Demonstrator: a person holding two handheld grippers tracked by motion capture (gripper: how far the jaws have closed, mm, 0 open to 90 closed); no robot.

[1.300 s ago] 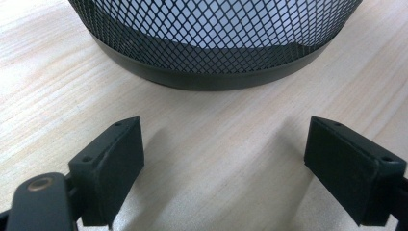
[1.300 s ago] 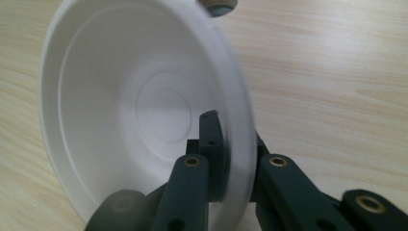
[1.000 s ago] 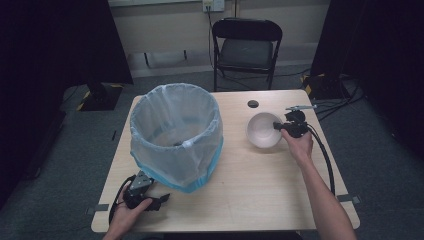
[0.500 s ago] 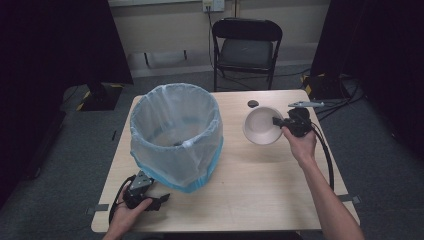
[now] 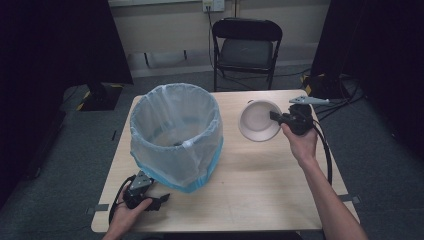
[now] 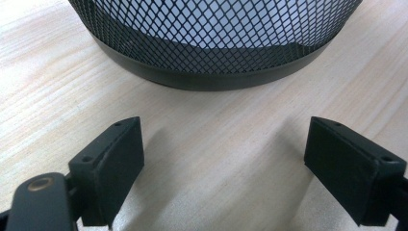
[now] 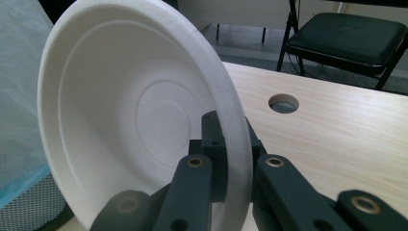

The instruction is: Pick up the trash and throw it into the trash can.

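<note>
Right hand-held gripper (image 5: 278, 116): jaws clamped on the rim of a white bowl (image 5: 258, 120), tilted on edge, lifted above the counter (image 5: 260, 185) near its far right corner. Left hand-held gripper (image 5: 159, 201): jaws apart, resting at the near left corner, just beside a lined mesh bin (image 5: 176, 135).
</note>
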